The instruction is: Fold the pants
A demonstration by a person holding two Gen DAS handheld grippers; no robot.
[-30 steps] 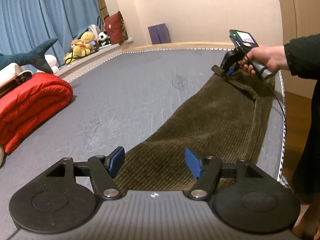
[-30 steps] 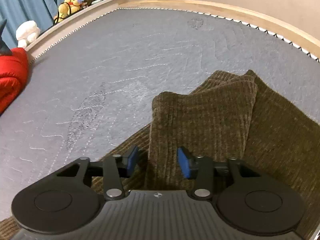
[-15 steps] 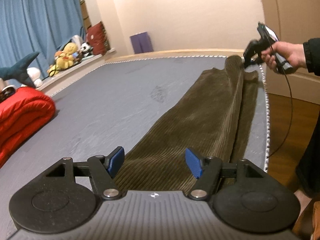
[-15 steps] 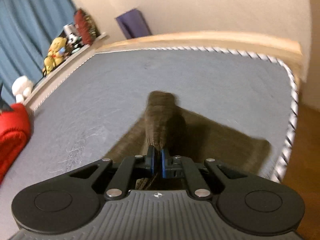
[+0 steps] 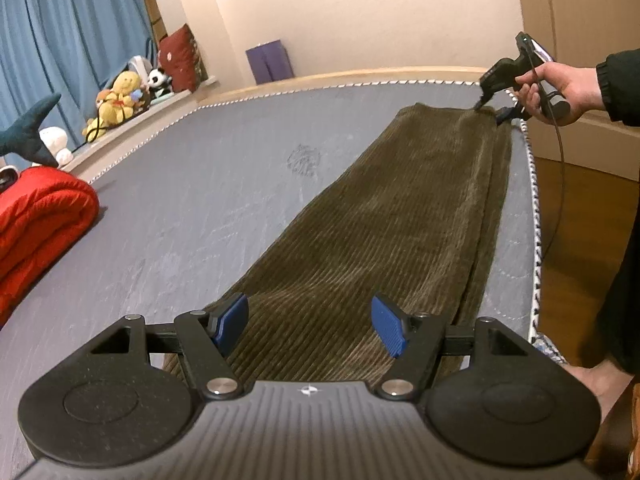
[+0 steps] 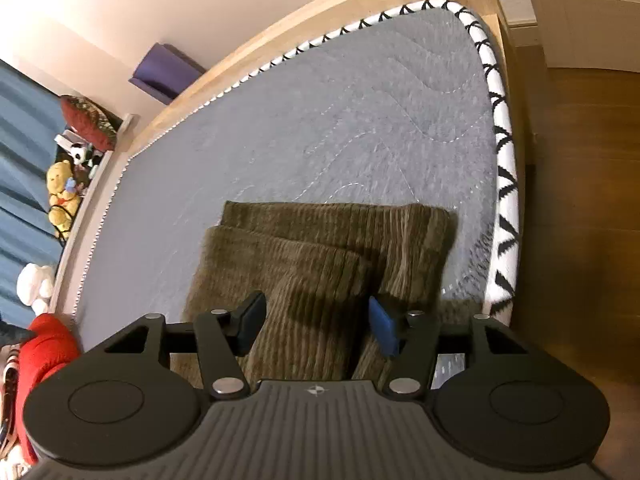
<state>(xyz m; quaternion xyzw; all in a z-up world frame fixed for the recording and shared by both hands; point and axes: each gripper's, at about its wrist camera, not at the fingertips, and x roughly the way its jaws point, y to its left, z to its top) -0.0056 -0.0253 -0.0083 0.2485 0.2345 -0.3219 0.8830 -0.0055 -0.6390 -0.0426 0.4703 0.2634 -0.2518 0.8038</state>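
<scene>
Grey mattress (image 5: 192, 208) is carrying the olive corduroy pants (image 5: 372, 240), lying lengthwise beside its patterned edge. Left hand-held gripper (image 5: 310, 326) is hovering spread wide over their near end. Right hand-held gripper (image 6: 316, 326) is gaping over the stacked leg cuffs, gripping nothing.

- Grey quilted mattress (image 5: 192, 208), edge piping white with black zigzag (image 6: 505, 184); pale wooden bed frame (image 5: 360, 76) around it.
- Red padded bedding (image 5: 40, 216), rolled, at left side of mattress.
- Dark shark plush (image 5: 28, 132) above red roll; white plush (image 5: 56, 142) just behind it.
- On ledge along curtain side: yellow bear plush (image 5: 120, 94), panda plush (image 5: 160, 80), dark red cushion (image 5: 178, 58) leaning upright.
- Blue curtain (image 5: 68, 44) behind ledge.
- Purple box (image 5: 270, 60) against cream wall (image 5: 360, 12), beyond far end of bed.
- Wooden floor (image 6: 580, 200) beside bed on right.
</scene>
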